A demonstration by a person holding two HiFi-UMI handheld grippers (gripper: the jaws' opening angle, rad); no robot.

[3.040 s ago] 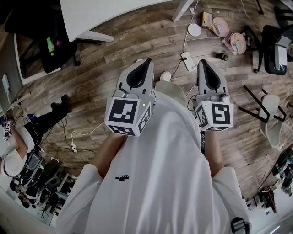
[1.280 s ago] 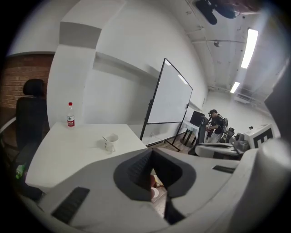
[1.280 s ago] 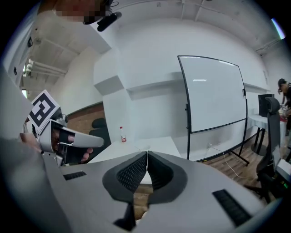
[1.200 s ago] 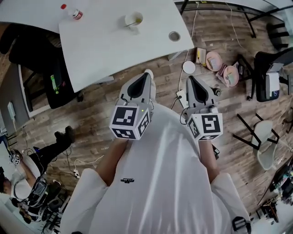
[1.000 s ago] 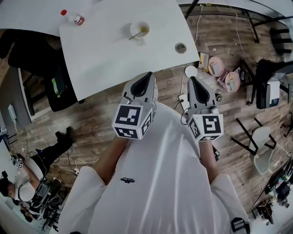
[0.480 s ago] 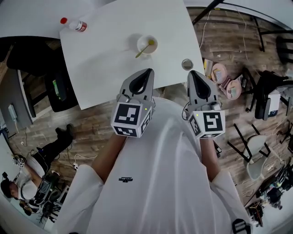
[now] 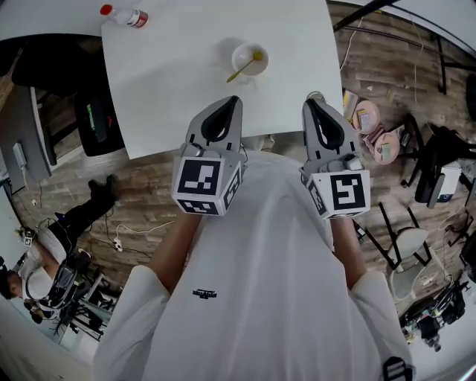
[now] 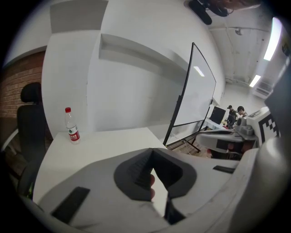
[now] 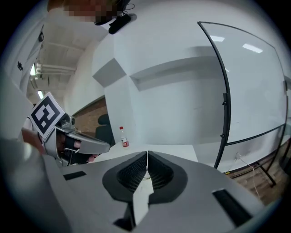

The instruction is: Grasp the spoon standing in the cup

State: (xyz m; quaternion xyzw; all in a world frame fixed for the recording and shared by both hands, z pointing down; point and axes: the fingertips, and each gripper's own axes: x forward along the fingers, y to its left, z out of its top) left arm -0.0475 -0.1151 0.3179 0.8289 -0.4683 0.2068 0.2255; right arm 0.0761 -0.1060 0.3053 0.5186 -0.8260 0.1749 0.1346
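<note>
On the table (image 7: 171, 82), a yellowish spoon (image 7: 240, 71) leans in the white cup (image 7: 239, 53) (both jaws clenched empty).

One table (image 7: 178, 82), one cup (image 7: 250, 58), seemingly one spoon (image 7: 241, 71), one bottle (image 7: 128, 15), two claws (image 7: 233, 99) (image 7: 309, 101).

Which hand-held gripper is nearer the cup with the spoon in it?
Left. In the head view the left hand-held gripper sits just short of the cup; the right hand-held gripper is farther off, to its right.
</note>
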